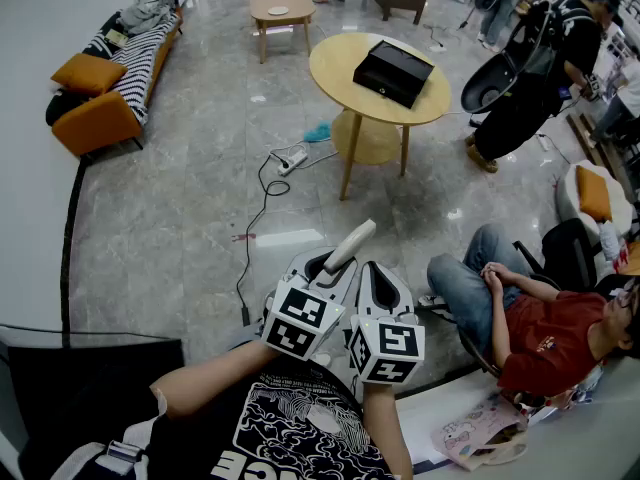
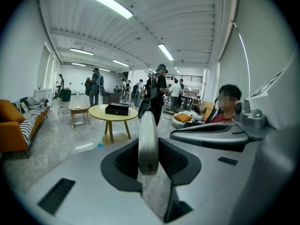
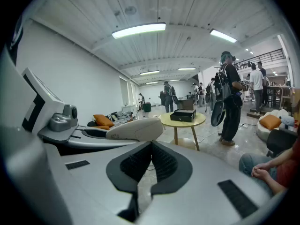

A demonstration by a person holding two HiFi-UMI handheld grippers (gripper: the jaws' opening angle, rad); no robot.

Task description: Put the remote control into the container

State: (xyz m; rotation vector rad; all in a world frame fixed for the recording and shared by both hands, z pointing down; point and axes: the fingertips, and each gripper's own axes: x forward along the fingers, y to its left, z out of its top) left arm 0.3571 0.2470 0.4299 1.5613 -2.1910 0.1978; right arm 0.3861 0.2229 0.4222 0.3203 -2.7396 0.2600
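A slim white remote control (image 1: 349,246) sticks up and forward from my left gripper (image 1: 328,266), which is shut on it. In the left gripper view the remote (image 2: 147,125) stands on edge between the dark pads. My right gripper (image 1: 380,280) rides close beside the left, jaws shut with nothing in them (image 3: 150,148). The remote (image 3: 136,129) shows to its left. The container, a black open box (image 1: 393,72), sits on a round yellow table (image 1: 338,66) a few steps ahead. The box also appears in both gripper views (image 2: 117,108) (image 3: 183,115).
A power strip with a cable (image 1: 290,160) lies on the marble floor before the table. A seated person in a red shirt (image 1: 545,333) is at my right. A standing person with a black bag (image 1: 530,78) is right of the table. An orange sofa (image 1: 100,108) lines the left wall.
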